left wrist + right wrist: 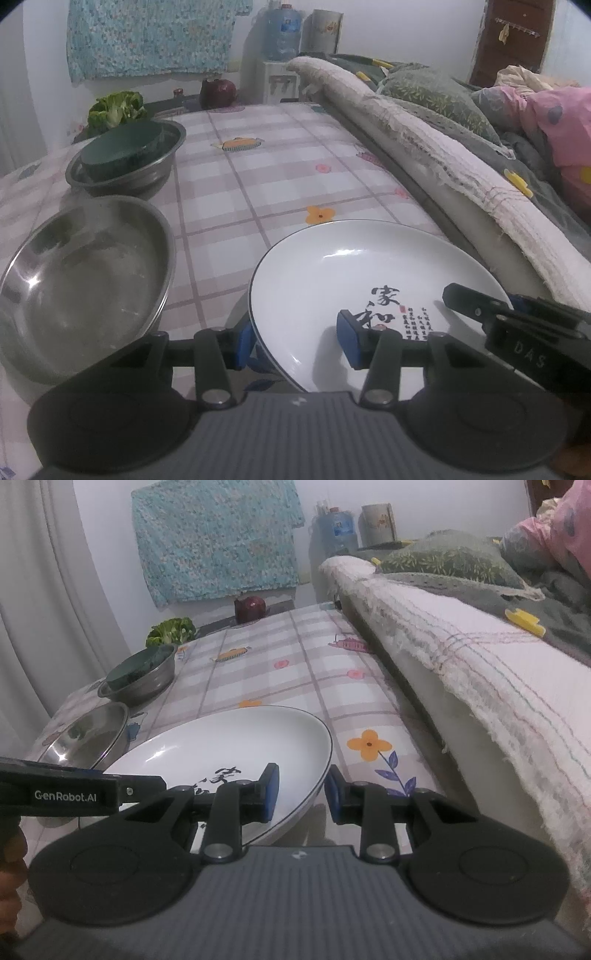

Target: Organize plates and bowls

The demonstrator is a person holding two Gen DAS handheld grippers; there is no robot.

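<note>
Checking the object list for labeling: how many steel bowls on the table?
2. The empty steel bowl sits nearest, left of the white plate. The second steel bowl is behind it, toward the table's far end, holding a dark green round dish. Anything under that dish is hidden.

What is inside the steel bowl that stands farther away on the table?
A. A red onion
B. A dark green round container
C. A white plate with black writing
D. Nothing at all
B: in the left wrist view the far steel bowl holds a dark green round container, while the white plate sits between the fingers of the two grippers, and the near steel bowl holds no object.
</note>
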